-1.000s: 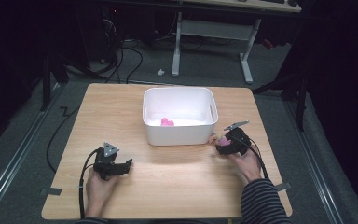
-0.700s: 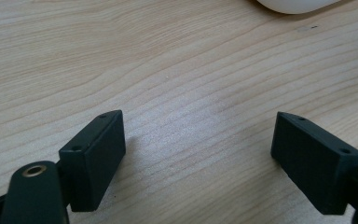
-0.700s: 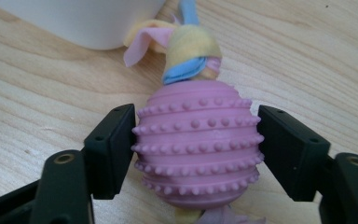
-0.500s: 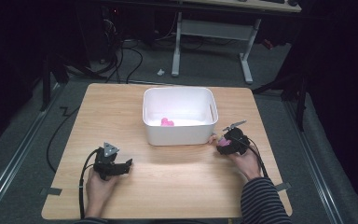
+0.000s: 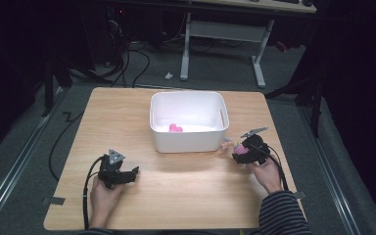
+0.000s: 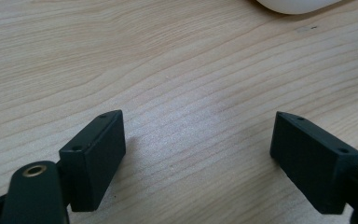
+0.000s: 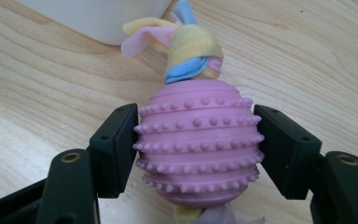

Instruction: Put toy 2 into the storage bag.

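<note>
Barely anything's moved: right gripper [image 7: 196, 149] keeps pinching the pink ball [image 7: 198, 140] beside the tub [image 5: 188, 120]; left gripper [image 6: 198, 154] jaws spread over bare worktop [image 6: 177, 70].

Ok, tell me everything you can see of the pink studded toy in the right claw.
The pink toy is an egg-shaped, rubbery-looking ball ringed with rows of small studs. Knotted fabric strips in yellow, blue and pink stick out beyond it, more below. The right claw clamps its sides, close over the wooden table, beside the white bin.
</note>
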The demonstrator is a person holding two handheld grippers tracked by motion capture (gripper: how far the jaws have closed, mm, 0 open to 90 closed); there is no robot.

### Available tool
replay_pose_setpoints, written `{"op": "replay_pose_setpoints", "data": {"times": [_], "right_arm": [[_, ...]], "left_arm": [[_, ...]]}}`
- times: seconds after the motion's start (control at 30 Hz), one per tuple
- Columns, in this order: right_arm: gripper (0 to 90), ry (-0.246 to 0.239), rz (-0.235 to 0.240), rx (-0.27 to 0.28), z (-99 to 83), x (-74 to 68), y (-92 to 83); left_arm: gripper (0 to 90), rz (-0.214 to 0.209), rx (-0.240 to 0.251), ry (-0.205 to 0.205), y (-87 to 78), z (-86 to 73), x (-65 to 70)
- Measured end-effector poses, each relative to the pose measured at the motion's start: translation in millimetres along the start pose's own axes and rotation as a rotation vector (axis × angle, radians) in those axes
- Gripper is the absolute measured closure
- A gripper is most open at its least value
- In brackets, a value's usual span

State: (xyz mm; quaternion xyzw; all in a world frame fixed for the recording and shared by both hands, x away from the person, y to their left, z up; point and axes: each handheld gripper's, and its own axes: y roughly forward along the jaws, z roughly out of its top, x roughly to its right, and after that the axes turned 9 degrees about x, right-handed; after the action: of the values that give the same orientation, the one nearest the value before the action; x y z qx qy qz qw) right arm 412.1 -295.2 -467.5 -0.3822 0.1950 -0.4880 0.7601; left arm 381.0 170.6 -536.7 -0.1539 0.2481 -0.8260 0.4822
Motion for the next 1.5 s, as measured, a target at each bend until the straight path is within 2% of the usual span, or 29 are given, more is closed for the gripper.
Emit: {"op": "replay_pose_setpoints", "data": {"times": [0.23,0.47,0.63,0.77,1.07,1.3,1.37,1.5], "right_arm": [[34.1,0.012,0.006,0.026,-1.6,3.9,-17.6],[34.2,0.053,0.033,0.076,-4.5,12.7,-36.8],[34.4,0.055,0.019,0.101,-4.7,16.4,-51.3],[34.4,0.062,0.039,0.123,-2.3,19.0,-62.2],[34.5,0.034,0.052,0.163,9.0,19.0,-85.4],[34.5,-0.010,0.035,0.187,28.3,20.1,-107.6],[34.5,-0.021,0.047,0.194,33.6,20.2,-112.3],[34.6,-0.034,0.065,0.196,44.2,19.2,-114.6]], "left_arm": [[19.4,0.001,0.001,-0.001,-0.1,0.0,-0.1],[19.5,0.002,0.001,-0.002,-0.2,0.0,-0.1],[21.3,0.004,0.003,-0.003,-0.5,-0.1,-0.3],[21.3,0.004,0.004,-0.003,-0.5,-0.1,-0.2],[21.3,0.003,0.003,-0.003,-0.5,-0.1,-0.4],[19.3,-0.001,0.002,-0.005,-0.2,-0.1,-0.6],[14.4,0.007,-0.008,-0.007,1.0,0.2,-0.4],[13.7,0.006,-0.009,-0.006,1.1,0.2,-0.4]]}}
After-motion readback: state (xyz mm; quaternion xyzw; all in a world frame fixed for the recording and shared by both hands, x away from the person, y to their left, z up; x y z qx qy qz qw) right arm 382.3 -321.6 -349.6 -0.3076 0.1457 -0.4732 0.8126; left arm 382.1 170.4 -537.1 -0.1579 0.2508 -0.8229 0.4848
